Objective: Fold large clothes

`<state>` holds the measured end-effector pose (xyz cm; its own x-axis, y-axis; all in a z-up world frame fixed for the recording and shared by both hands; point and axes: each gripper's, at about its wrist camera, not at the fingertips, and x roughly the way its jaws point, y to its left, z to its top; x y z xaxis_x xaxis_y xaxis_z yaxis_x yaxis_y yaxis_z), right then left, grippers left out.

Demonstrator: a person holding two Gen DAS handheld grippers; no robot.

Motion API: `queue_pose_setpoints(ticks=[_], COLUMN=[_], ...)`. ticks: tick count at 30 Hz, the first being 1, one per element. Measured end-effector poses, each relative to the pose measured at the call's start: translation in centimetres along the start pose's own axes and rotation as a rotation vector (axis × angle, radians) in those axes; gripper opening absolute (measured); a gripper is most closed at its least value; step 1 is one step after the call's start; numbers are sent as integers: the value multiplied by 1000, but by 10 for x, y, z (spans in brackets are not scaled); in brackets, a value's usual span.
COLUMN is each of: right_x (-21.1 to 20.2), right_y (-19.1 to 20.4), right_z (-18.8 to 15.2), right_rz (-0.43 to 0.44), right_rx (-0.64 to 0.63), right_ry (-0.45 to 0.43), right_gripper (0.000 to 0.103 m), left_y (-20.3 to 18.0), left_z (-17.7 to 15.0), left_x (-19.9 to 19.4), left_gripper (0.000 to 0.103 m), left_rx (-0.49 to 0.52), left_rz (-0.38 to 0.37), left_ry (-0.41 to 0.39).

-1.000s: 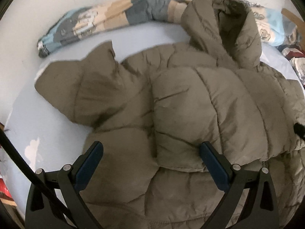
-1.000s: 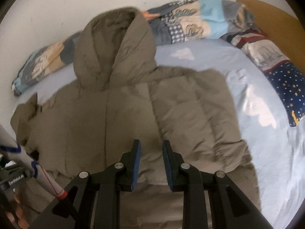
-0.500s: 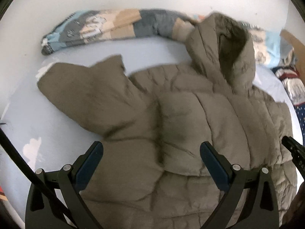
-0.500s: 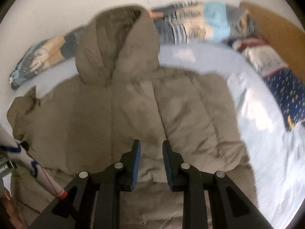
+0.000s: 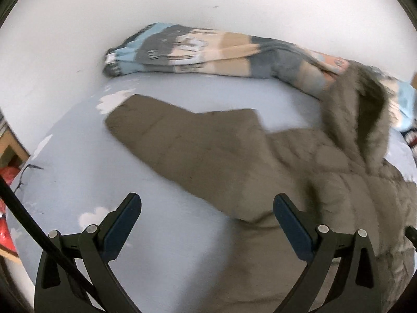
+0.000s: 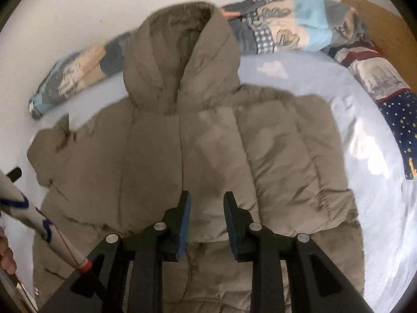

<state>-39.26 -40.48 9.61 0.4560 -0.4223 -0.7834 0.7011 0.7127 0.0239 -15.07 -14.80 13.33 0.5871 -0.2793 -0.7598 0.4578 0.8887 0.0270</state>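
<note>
My left tongs [image 5: 207,221] stand wide and empty above the pale blue bed sheet [image 5: 78,156], facing the outstretched sleeve [image 5: 182,143] of the olive-brown quilted hooded jacket [image 6: 208,143]. I judge that folding this sleeve inward is the step in hand: lower, pinch the cuff, carry it across. The jacket lies flat on the bed, hood toward the wall, its other sleeve already folded over. My right tongs [image 6: 207,216], jaws just eased slightly apart, grasp nothing.

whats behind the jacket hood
A rolled patterned blanket lies along the white wall behind the hood of the jacket. The hood covers the blanket's middle stretch, so that part cannot be seen.
</note>
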Motion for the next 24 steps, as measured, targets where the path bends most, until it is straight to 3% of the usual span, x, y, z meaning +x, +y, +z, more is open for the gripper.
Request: queue_pose_setpoints(ticks=[5, 10, 13, 15, 24], right_x=[-4, -9, -14, -16, -16], right_y=[-8, -16, -15, -16, -16], right_z=[0, 4, 3, 3, 1], right_rz=[14, 25, 30, 43, 46], right_rx=[34, 55, 57, 57, 60], right_ry=[-1, -19, -34, -38, -46], right_gripper=[30, 30, 30, 30, 30], left_y=[70, 155, 195, 216, 261], left_z=[19, 38, 46, 53, 65], left_x=[28, 69, 86, 101, 166], left_gripper=[101, 101, 88, 72, 61], left_rx=[-143, -377, -502, -571, -803], left_rz=[37, -3, -46, -107, -279], left_ry=[54, 139, 150, 165, 175])
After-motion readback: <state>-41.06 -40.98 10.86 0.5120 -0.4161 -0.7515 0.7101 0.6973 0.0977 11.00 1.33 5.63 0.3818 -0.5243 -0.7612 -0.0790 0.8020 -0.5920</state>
